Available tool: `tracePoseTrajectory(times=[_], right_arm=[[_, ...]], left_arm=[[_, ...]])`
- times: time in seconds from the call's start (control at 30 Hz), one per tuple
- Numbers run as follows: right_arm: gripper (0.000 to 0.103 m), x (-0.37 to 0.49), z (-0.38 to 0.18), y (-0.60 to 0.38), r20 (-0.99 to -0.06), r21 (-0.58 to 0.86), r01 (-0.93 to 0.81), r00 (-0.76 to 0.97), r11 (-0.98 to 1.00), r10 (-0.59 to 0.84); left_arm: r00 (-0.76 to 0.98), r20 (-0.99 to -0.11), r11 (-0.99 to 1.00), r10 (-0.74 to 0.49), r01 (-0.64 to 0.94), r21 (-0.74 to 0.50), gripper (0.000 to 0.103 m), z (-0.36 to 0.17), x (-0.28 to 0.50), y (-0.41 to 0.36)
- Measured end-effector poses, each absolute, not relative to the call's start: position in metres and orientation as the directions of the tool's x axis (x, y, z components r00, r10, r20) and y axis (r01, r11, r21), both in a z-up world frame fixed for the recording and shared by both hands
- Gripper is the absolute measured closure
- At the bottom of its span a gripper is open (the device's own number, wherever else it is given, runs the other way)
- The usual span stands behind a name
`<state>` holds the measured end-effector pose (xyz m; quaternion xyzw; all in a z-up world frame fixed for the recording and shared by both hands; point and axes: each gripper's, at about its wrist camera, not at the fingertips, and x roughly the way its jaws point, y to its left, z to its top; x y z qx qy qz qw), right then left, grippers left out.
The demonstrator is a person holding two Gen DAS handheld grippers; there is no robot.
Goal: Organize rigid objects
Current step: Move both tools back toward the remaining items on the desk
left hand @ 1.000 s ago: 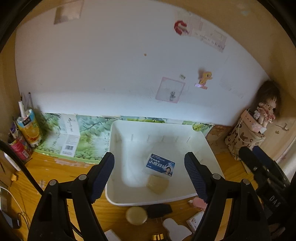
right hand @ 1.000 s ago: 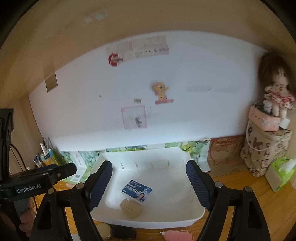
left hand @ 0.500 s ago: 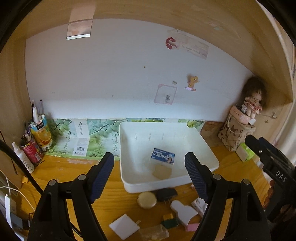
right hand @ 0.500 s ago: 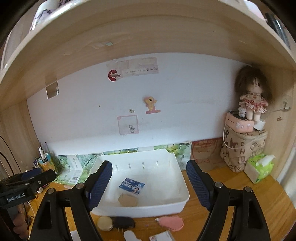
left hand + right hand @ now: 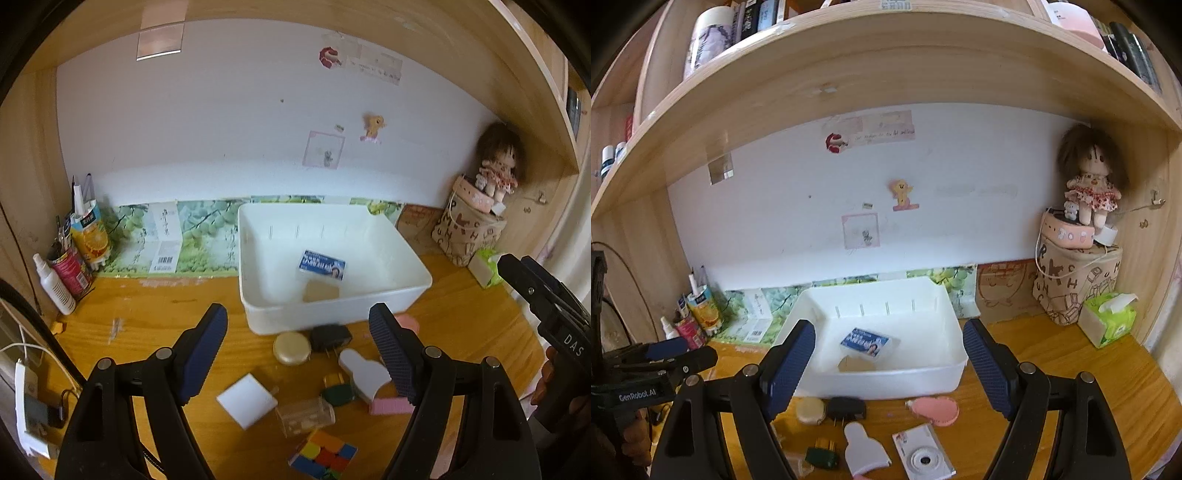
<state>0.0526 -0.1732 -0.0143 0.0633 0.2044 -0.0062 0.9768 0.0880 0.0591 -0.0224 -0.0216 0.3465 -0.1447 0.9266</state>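
Both grippers stand wide open and hold nothing. Ahead of the left gripper (image 5: 298, 345) sits one white bin (image 5: 373, 302) on the desk (image 5: 155, 314), with two things inside: a blue card (image 5: 322, 265) and a tan piece (image 5: 320, 291). Between its fingers lie one gold lid (image 5: 291, 348) and one black plug (image 5: 330, 338); nearer lies one colour cube (image 5: 323, 456). Below the right gripper (image 5: 889, 369) lie one pink disc (image 5: 936, 411) and one white camera (image 5: 923, 458).

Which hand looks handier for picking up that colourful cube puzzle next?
Probably the left. The cube lies just below its open gripper, between the jaws' arms. The right gripper, also open and empty, doesn't show the cube in its view at all.
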Motion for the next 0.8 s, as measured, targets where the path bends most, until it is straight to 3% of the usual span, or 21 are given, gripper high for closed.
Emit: tracePoseTrajectory(times=[0.8], right_arm=[[0.02,-0.031,-0.072,-0.168,-0.585,0.184,0.091,0.811,0.979,0.034]], left_arm=[[0.626,-0.759,0.972,-0.177,0.231,-0.037,0.021,-0.054,0.007,0.059]])
